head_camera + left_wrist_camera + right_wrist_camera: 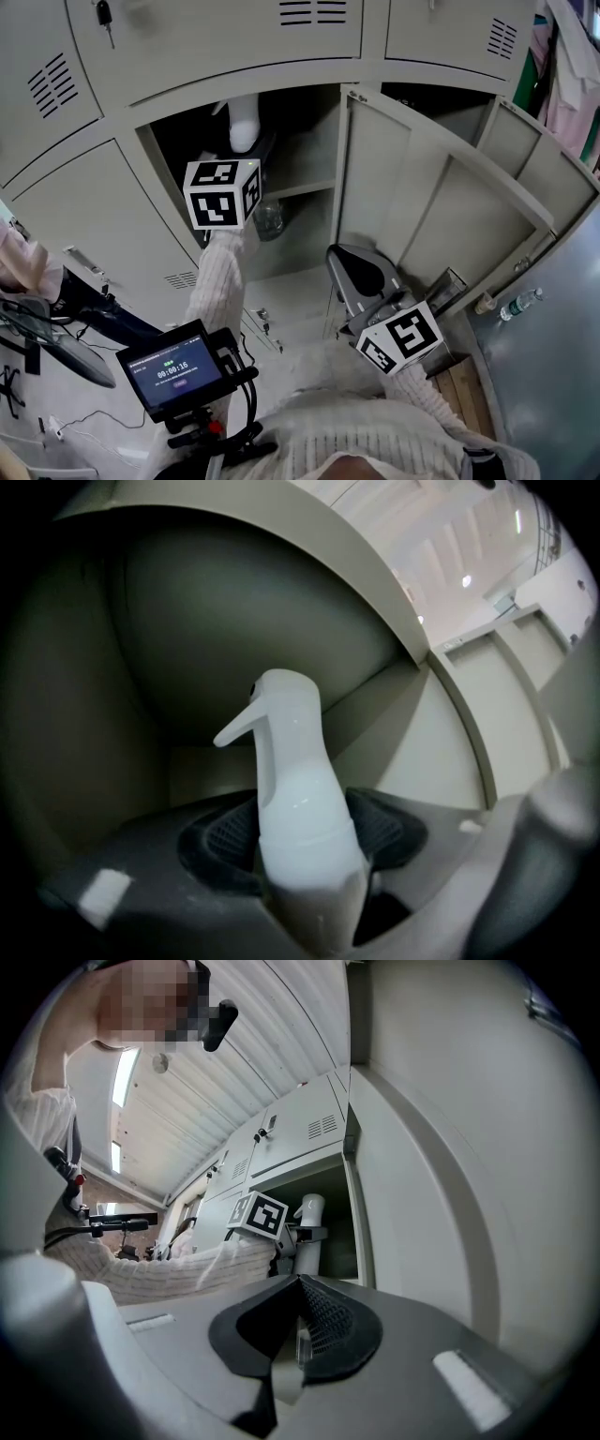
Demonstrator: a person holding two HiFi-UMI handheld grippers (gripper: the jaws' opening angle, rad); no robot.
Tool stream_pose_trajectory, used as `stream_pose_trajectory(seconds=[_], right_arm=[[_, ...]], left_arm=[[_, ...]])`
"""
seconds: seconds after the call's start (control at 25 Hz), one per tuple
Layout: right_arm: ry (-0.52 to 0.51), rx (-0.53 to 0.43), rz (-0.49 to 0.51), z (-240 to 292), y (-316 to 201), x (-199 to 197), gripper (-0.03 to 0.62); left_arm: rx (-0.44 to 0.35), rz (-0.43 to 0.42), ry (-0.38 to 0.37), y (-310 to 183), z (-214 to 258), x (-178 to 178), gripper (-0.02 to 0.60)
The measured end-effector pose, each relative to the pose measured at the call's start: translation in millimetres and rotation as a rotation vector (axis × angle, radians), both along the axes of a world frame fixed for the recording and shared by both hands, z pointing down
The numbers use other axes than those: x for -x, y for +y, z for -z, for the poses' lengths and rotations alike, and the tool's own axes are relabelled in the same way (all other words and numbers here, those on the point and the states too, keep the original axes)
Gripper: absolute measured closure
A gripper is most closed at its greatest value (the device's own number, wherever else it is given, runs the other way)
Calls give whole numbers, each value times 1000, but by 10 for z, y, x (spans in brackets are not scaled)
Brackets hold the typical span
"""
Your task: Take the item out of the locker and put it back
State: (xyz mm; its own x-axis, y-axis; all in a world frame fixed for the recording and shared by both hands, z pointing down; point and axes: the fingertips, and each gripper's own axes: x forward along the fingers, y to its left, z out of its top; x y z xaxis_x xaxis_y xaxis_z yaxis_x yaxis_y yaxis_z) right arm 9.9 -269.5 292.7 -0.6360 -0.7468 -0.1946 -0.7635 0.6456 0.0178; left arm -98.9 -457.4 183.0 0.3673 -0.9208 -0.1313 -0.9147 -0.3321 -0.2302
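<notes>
One white bottle (pixel 295 799), clamped round its body by the left gripper (pixel 305 841) at the top of the locker (pixel 305 150), is judged light, rigid, slick, best held below the nozzle; the right gripper (pixel 298 1333) is shut, empty.

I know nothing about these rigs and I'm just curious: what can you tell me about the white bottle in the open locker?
It is a white spray bottle, plastic by its look: a smooth tapering body, a collar and a trigger head with its nozzle pointing left in the left gripper view. It stands upright inside the open locker, clamped below the head between the left gripper's dark ribbed pads. Its base is hidden.
</notes>
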Motion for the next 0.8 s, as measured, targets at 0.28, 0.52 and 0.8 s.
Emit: stream_pose_trajectory(seconds=[0.28,0.52,0.8], right_arm=[[2,-3,8,0,7,15,595],[8,1,25,-7,55,85,595],[12,3,27,-10,84,101,595]], left_arm=[[-20,73,-60,22,-57,75,284],[-32,87,-59,80,-76,115,267],[-72,58,5,306,-44,137,258]])
